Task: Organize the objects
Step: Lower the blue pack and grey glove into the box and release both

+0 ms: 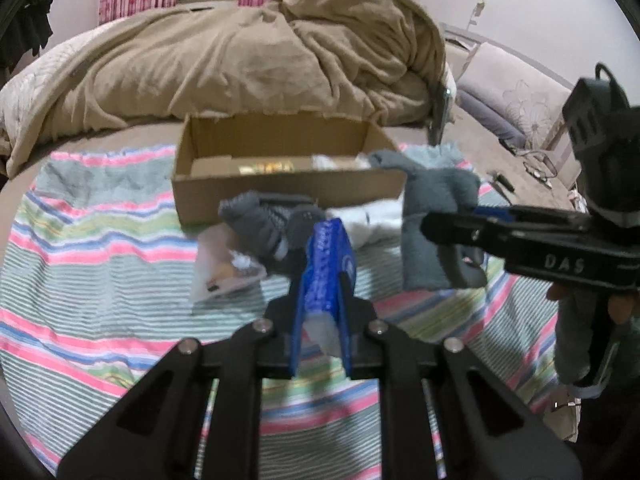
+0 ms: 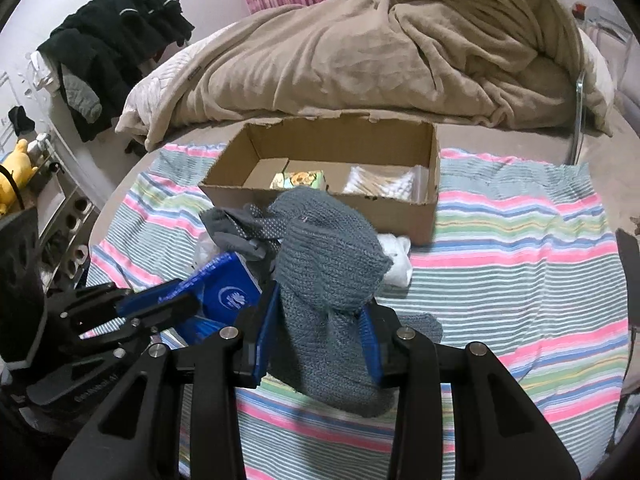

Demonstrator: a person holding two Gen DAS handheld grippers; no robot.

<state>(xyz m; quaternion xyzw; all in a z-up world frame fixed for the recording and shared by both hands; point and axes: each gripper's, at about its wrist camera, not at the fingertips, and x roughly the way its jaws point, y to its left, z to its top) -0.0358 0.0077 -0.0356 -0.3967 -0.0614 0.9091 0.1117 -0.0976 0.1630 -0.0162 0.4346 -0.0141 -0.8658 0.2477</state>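
Observation:
My left gripper (image 1: 326, 232) has its blue fingers shut, with a grey dotted sock (image 1: 268, 224) caught at their tips and draping to the left. The right wrist view shows that left gripper (image 2: 218, 276) low on the left, with the dotted sock (image 2: 244, 226) above it. My right gripper (image 2: 320, 312) is shut on a blue-grey knit sock (image 2: 328, 264), which hangs bunched between its pads. From the left wrist view the right gripper (image 1: 430, 224) comes in from the right with the knit sock (image 1: 432, 208). Behind both stands an open cardboard box (image 1: 280, 194) (image 2: 404, 216).
The box holds a gold-green pack (image 2: 300, 180) and a bag of cotton swabs (image 2: 380, 186). A white cloth (image 2: 396, 264) and a clear plastic bag (image 1: 224, 276) lie on the striped blanket (image 1: 100, 264). A beige duvet (image 1: 260, 60) is heaped behind. Black clothes (image 2: 116, 32) hang far left.

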